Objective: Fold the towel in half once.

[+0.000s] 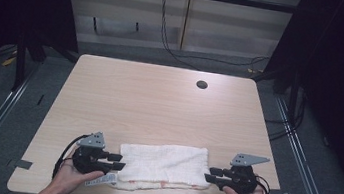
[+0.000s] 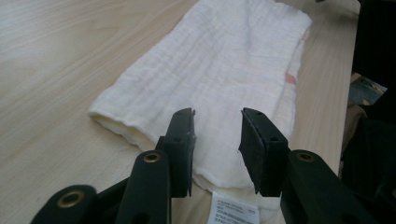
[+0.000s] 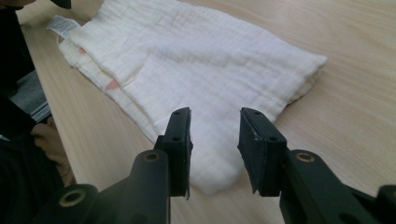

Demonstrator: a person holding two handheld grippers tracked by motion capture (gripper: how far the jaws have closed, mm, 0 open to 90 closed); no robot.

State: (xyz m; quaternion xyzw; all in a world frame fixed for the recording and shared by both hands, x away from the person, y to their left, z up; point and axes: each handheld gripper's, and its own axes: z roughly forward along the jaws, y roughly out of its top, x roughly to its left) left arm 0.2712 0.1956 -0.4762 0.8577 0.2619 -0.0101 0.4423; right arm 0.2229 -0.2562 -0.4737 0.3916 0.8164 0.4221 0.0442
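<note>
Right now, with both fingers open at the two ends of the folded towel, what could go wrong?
The folded towel has several loose layers; the left gripper may pinch only the top ones, and the fold could come apart.

The towel's near edge lies close to the table edge, so a pull toward the person may drag it off.

The right gripper stands at a rounded corner, which could slip out.

Cream-white towel (image 1: 163, 164), faint pink marks; pale wood-grain table (image 1: 159, 100)
</note>
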